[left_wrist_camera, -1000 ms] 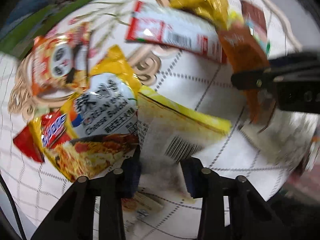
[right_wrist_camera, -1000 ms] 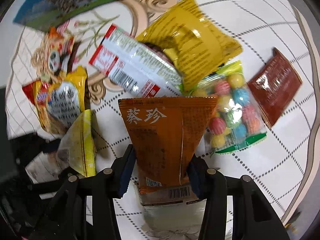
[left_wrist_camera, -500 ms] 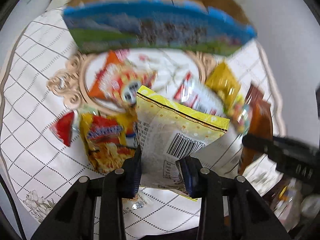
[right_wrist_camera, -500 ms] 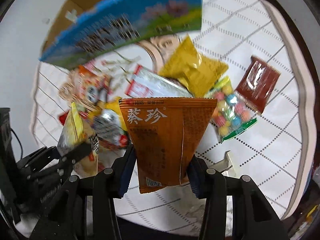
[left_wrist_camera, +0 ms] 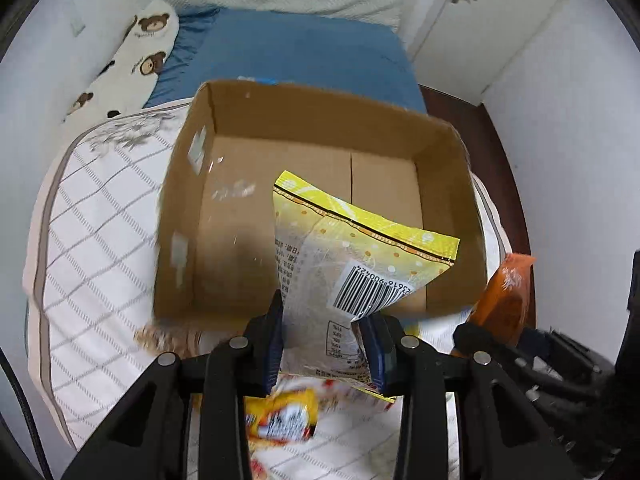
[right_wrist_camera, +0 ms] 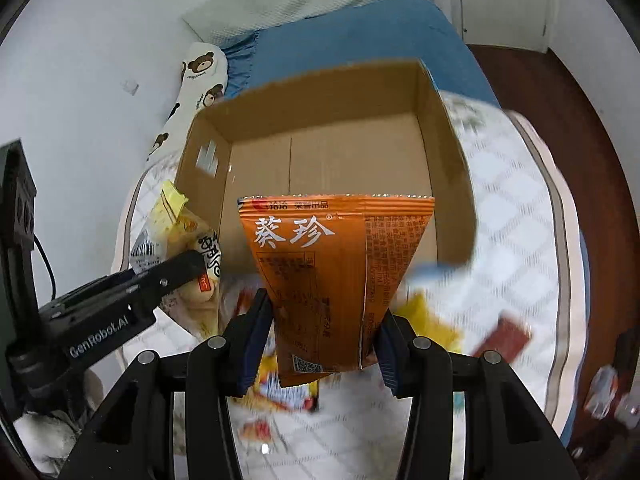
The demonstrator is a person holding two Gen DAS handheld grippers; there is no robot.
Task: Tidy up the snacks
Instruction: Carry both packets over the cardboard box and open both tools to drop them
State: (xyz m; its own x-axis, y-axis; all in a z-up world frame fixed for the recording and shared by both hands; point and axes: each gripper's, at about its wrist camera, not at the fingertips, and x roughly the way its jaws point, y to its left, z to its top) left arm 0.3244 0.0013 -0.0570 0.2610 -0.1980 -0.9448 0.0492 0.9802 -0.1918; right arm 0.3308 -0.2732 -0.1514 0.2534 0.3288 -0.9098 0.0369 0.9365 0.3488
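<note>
My left gripper is shut on a yellow and clear snack bag with a barcode, held up in front of an open cardboard box. My right gripper is shut on an orange snack packet with white characters, raised before the same cardboard box. The box shows a bare brown floor. In the right wrist view the left gripper and its yellow bag appear at the left. The orange packet shows at the right of the left wrist view.
The box rests on a white checked cloth. Blurred snack packets lie on the cloth below the grippers. Behind the box lie a blue bedsheet and a bear-print pillow. White walls stand on both sides.
Both grippers have lifted their packets off the pile of snacks and swung toward the cardboard box, which now fills both views. The grips have not changed.
</note>
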